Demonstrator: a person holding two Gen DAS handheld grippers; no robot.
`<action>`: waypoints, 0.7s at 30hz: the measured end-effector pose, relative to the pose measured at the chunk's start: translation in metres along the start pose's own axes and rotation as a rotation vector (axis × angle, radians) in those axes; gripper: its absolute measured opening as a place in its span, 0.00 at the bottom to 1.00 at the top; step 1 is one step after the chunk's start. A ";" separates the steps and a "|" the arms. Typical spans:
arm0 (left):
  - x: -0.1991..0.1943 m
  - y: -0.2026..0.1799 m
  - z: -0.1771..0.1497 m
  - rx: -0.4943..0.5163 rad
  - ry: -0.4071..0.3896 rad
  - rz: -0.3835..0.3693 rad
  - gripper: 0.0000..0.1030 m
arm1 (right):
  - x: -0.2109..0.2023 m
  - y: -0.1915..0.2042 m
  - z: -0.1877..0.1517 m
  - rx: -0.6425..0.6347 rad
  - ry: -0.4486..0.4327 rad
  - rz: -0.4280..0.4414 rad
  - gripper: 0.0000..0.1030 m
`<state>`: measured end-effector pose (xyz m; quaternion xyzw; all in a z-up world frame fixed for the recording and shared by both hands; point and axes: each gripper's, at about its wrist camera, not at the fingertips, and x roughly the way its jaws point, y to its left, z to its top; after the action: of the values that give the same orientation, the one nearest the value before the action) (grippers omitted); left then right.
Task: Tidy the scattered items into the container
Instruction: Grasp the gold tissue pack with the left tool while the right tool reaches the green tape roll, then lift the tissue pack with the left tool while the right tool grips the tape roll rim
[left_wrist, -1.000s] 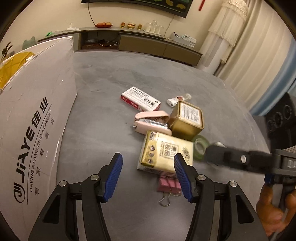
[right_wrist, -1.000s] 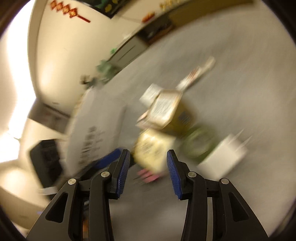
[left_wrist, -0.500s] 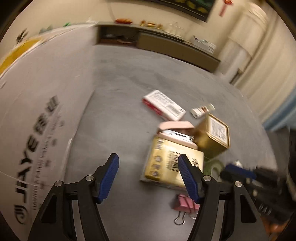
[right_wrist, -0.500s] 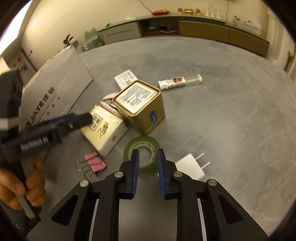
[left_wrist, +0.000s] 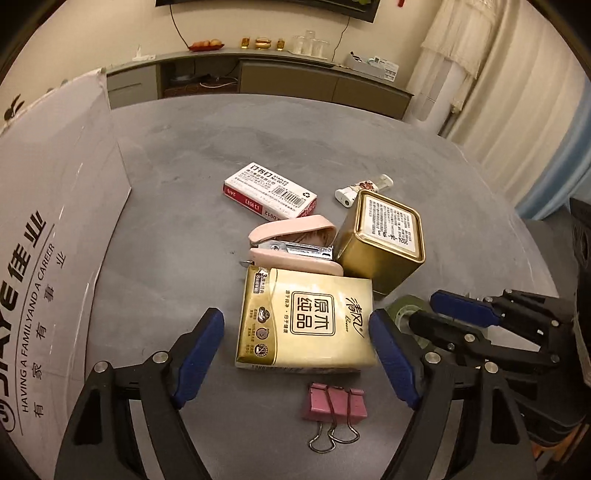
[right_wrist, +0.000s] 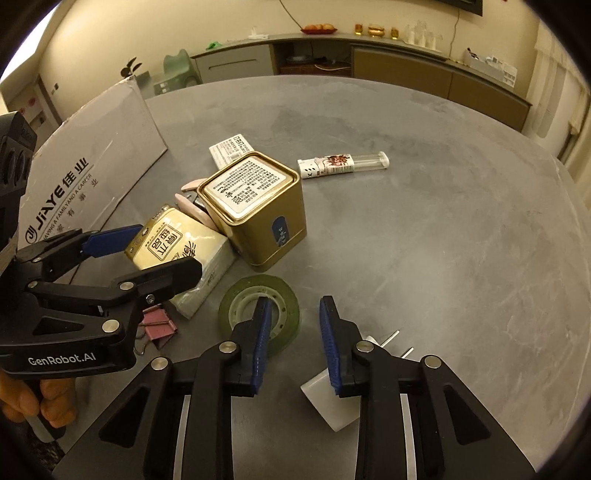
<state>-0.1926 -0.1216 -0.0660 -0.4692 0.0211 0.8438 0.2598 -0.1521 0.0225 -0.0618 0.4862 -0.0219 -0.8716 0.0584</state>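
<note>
A gold tissue pack lies on the grey table between the blue pads of my open left gripper. Behind it sit a pink stapler, a gold tin, a red-and-white staple box and a small white tube. Pink binder clips lie in front of the pack. My right gripper is open, one pad over the green tape roll, with a white plug under the other finger. The white cardboard box stands at the left.
The left gripper and a hand show at the left of the right wrist view. The grey table stretches bare to the right. A long sideboard and curtains stand beyond the table.
My left gripper has come down and forward so its pads flank the tissue pack. My right gripper has opened from nearly shut, still over the tape roll and plug.
</note>
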 end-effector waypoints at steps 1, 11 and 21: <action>0.000 0.001 0.001 0.004 0.001 -0.008 0.80 | -0.001 0.000 0.000 0.001 0.003 0.004 0.28; 0.004 -0.003 -0.007 0.077 0.021 0.010 0.80 | -0.005 -0.004 -0.004 -0.019 0.016 -0.004 0.27; -0.001 -0.005 -0.009 0.121 -0.010 0.086 0.72 | -0.011 -0.001 -0.008 -0.017 -0.004 -0.022 0.14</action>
<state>-0.1823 -0.1205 -0.0691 -0.4471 0.0909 0.8536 0.2515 -0.1400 0.0252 -0.0571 0.4844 -0.0093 -0.8732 0.0529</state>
